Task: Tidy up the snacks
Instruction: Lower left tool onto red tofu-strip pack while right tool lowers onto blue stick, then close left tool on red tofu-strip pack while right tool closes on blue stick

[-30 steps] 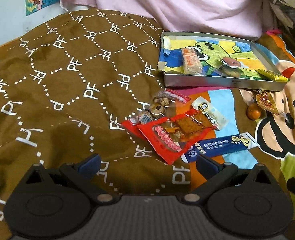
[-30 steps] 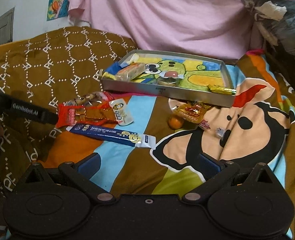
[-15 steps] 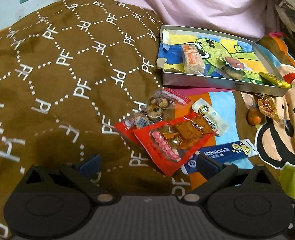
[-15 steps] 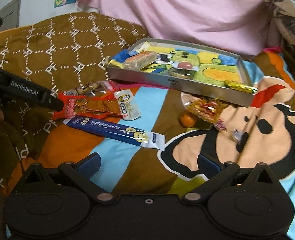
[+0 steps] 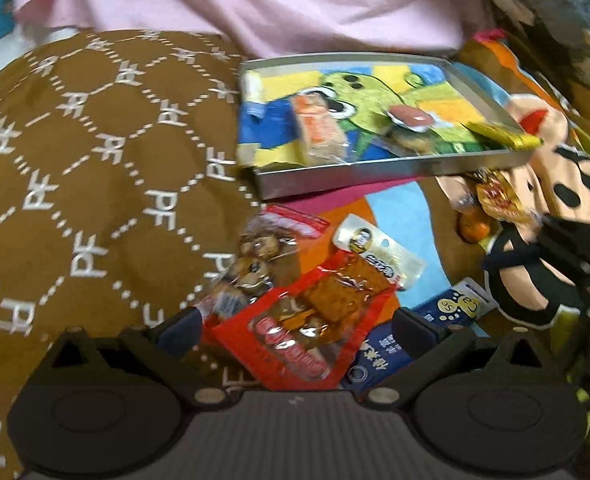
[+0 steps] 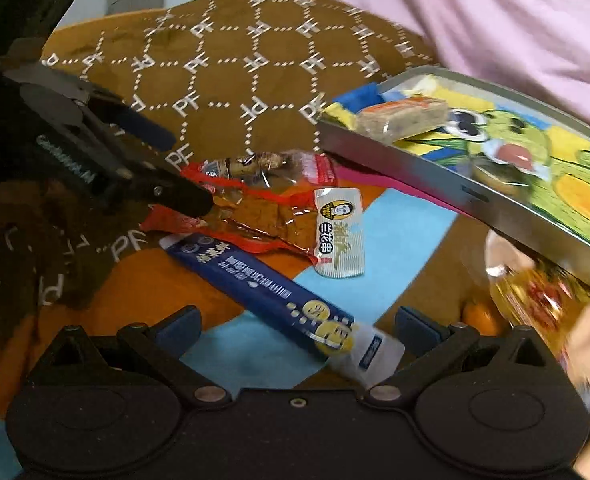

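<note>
My left gripper (image 5: 297,328) is open, low over the bedspread, and the near end of a red snack packet (image 5: 315,320) lies between its fingers. In the right wrist view the left gripper (image 6: 171,168) has one fingertip at the left end of the red packet (image 6: 255,220). My right gripper (image 6: 299,326) is open, with the end of a blue stick pack (image 6: 263,284) between its fingers. A white sachet (image 6: 339,232) and a clear egg pack (image 5: 263,256) lie beside the red packet. A metal tray (image 5: 375,168) behind them holds an orange-wrapped bar (image 5: 319,132) and a yellow packet (image 5: 503,136).
A gold candy wrapper (image 6: 535,300) and a small orange ball (image 6: 479,316) lie near the tray's front right corner. Brown patterned bedspread (image 5: 95,180) spreads to the left. Pink cloth (image 5: 255,0) rises behind the tray.
Both grippers have moved forward and down toward the snack pile. The left now straddles the red packet's end and the right straddles the blue stick pack's end. Both stay open.
</note>
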A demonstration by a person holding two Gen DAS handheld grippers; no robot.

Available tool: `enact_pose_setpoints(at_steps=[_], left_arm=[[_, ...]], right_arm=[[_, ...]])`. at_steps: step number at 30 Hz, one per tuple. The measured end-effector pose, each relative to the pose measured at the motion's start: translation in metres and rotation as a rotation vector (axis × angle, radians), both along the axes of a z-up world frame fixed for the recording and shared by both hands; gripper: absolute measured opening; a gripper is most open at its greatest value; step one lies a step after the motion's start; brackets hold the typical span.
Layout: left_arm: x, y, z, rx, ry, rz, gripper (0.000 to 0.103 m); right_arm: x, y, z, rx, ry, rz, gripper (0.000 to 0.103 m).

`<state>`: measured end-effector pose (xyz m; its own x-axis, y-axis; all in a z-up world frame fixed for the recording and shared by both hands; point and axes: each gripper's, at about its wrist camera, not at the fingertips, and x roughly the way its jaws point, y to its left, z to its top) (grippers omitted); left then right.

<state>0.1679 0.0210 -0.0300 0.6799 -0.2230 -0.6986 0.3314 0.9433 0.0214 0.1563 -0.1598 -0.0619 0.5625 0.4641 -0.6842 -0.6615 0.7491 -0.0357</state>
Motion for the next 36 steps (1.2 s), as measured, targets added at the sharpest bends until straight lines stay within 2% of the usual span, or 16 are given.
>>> enact_pose_setpoints(at_steps=[4, 10, 12, 14, 17, 20, 25, 29, 30, 32, 34, 36], left_arm=[[0.010, -0.007, -0.004, 0.010, 0.019, -0.049, 0.103], [0.019, -0.008, -0.005, -0.001, 0.049, -0.091, 0.103], [0.019, -0.009, -0.006, 0.005, 0.051, -0.115, 0.103], [0.018, -0.012, -0.005, 0.014, 0.050, -0.140, 0.103], [0.017, -0.014, -0.004, 0.011, 0.054, -0.175, 0.103], [0.016, -0.014, -0.003, 0.003, 0.057, -0.205, 0.103], [0.020, -0.022, -0.003, 0.039, 0.034, -0.262, 0.103], [0.025, -0.036, -0.008, 0.117, 0.016, -0.346, 0.103], [0.027, -0.038, -0.009, 0.135, 0.016, -0.362, 0.103], [0.033, -0.042, -0.014, 0.163, 0.022, -0.388, 0.103], [0.040, -0.044, -0.017, 0.177, 0.029, -0.389, 0.103], [0.047, -0.045, -0.019, 0.176, 0.049, -0.401, 0.102]], right_arm=[[0.024, -0.002, -0.009, 0.000, 0.037, 0.068, 0.100], [0.031, -0.001, -0.021, 0.000, 0.081, 0.162, 0.085], [0.028, -0.004, -0.021, 0.009, 0.079, 0.168, 0.078], [0.027, -0.009, -0.021, 0.019, 0.088, 0.165, 0.064], [0.021, -0.017, -0.019, 0.014, 0.095, 0.159, 0.051], [0.008, -0.028, -0.015, -0.007, 0.098, 0.145, 0.046], [-0.022, -0.041, -0.002, -0.083, 0.090, 0.076, 0.045], [-0.040, -0.050, 0.008, -0.132, 0.126, 0.047, 0.046], [-0.043, -0.052, 0.010, -0.130, 0.133, 0.043, 0.048], [-0.047, -0.055, 0.011, -0.109, 0.131, 0.051, 0.063], [-0.045, -0.054, 0.008, -0.090, 0.116, 0.054, 0.069], [-0.038, -0.049, 0.004, -0.073, 0.108, 0.046, 0.070]])
